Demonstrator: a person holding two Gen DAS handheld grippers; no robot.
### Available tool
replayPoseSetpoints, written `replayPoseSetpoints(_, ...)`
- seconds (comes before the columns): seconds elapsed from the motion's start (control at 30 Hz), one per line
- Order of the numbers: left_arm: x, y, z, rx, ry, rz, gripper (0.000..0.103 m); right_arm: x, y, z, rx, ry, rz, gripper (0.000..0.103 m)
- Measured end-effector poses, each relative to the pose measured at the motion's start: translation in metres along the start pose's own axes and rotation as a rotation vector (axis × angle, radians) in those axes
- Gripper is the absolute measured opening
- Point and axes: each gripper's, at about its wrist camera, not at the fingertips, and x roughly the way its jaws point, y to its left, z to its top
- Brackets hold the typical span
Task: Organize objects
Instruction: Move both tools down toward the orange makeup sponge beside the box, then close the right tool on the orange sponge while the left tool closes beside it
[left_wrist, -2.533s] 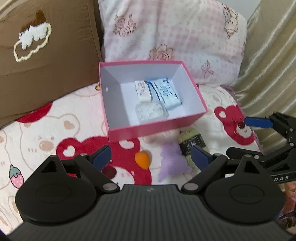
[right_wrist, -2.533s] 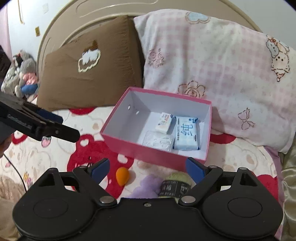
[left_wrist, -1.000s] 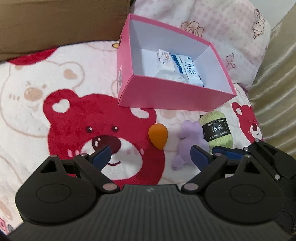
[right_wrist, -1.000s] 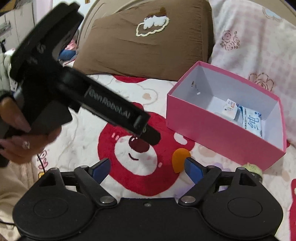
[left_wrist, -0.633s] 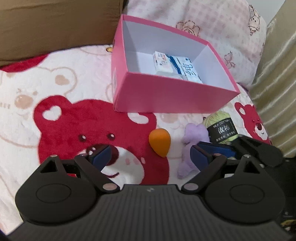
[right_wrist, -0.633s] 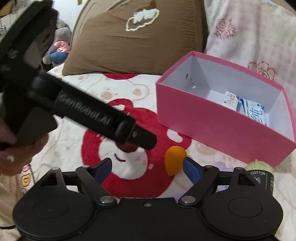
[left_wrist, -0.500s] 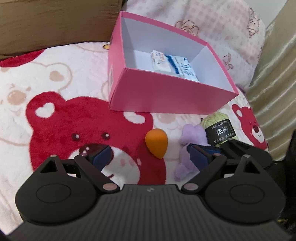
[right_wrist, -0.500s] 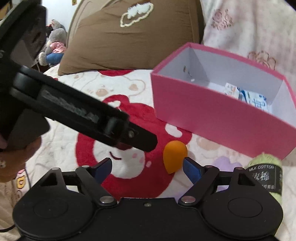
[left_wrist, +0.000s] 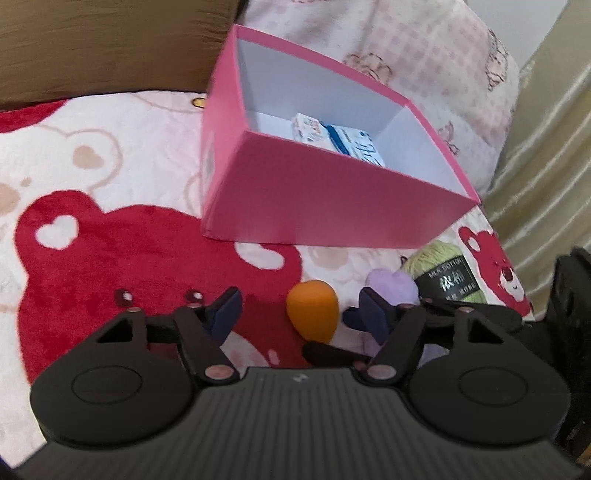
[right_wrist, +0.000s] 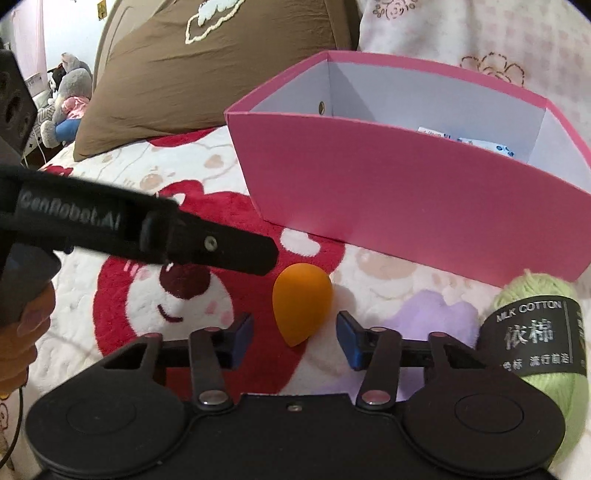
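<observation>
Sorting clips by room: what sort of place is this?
Most likely a bedroom, on a bed: a brown pillow against a curved headboard, a bear-print blanket, and stuffed toys nearby.

We see an orange teardrop sponge (right_wrist: 302, 303) lying on the bear-print blanket (right_wrist: 155, 173) before the open pink cardboard box (right_wrist: 406, 192).
</observation>
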Motion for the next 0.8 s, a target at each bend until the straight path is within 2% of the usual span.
replayPoseSetpoints(0.03, 0.002, -0.001, -0.001, 0.001, 0.003, -0.004, 0.063, 0.002, 0.000, 0.001, 0.004, 0.004, -0.004, 0.043)
replayPoseSetpoints(0.13, 0.010, -0.005, -0.004, 0.007, 0.013, -0.011, 0.057, 0.009, 0.000, 0.001, 0.007, 0.018, -0.022, 0.036)
replayPoseSetpoints(0.23, 0.019, -0.006, -0.006, 0.005, 0.020, -0.016, 0.049, 0.014, 0.001, 0.000, 0.006, 0.024, -0.025, 0.035)
replayPoseSetpoints(0.33, 0.023, 0.000, -0.007, -0.045, 0.029, -0.056, 0.043, 0.016, 0.002, 0.000, -0.010, 0.027, -0.027, 0.035)
replayPoseSetpoints(0.5, 0.024, 0.003, -0.007, -0.052, 0.016, -0.048, 0.040, 0.022, 0.002, 0.000, -0.013, 0.022, -0.037, 0.040)
replayPoseSetpoints(0.67, 0.033, 0.009, -0.009, -0.067, 0.044, -0.021, 0.040, 0.026, 0.002, 0.000, -0.024, 0.006, -0.023, 0.040)
replayPoseSetpoints(0.8, 0.034, 0.007, -0.012, -0.050, 0.044, -0.036, 0.040, 0.023, 0.001, -0.001, -0.032, 0.001, -0.010, 0.037)
